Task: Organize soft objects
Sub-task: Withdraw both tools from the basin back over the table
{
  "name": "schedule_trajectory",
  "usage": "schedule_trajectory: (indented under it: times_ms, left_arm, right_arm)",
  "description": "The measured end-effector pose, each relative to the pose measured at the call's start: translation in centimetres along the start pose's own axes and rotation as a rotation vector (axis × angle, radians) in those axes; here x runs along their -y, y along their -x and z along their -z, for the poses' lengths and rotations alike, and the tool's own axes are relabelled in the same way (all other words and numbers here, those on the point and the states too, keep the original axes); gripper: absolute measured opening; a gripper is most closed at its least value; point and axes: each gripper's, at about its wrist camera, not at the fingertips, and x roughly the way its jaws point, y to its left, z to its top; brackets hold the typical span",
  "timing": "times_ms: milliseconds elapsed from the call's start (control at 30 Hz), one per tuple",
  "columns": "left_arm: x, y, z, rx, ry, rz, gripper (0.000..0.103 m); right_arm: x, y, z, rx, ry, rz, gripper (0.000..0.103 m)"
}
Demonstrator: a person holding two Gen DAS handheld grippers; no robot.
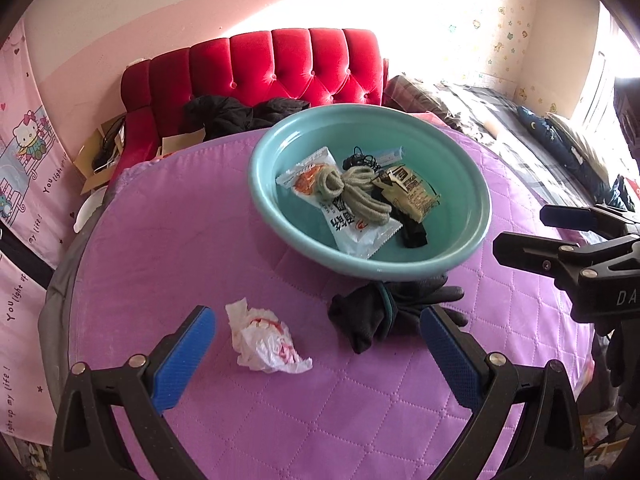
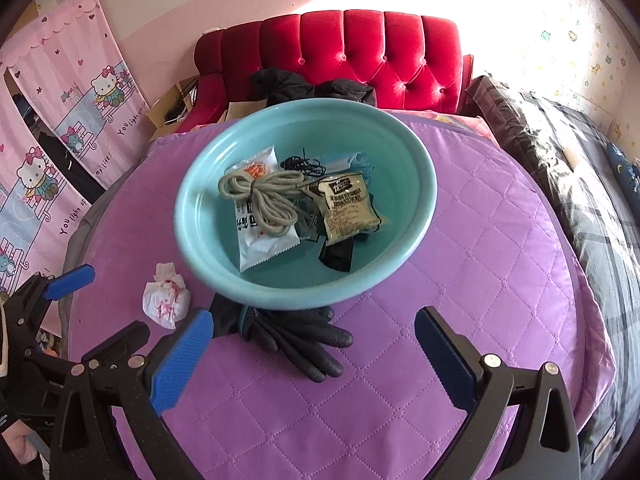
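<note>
We are holding the left gripper [image 1: 318, 332] and right gripper [image 2: 314, 332] spread wide and empty over the black gloves [image 2: 298, 338] touching the teal basin [image 2: 200, 248].

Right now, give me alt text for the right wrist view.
Open right gripper hovers over bundled black gloves on a purple quilted cover. Behind them a teal basin holds a coiled rope and snack packets; a crumpled tissue lies left.
</note>
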Motion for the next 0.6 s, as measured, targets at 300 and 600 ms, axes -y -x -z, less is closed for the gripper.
schedule_trajectory:
  times_ms: [300, 600]
  left_arm:
    - [-1.4, -0.1, 4.6, -0.037, 0.032, -0.03, 0.103]
    - [-2.1, -0.7, 7.7, -0.064, 0.06, -0.03, 0.103]
  right_arm:
    - [-0.8, -1.3, 3.7, -0.017, 0.017, 0.01, 0.103]
    - [-1.7, -2.2, 5.6, -0.015, 0.013, 0.016, 0.103]
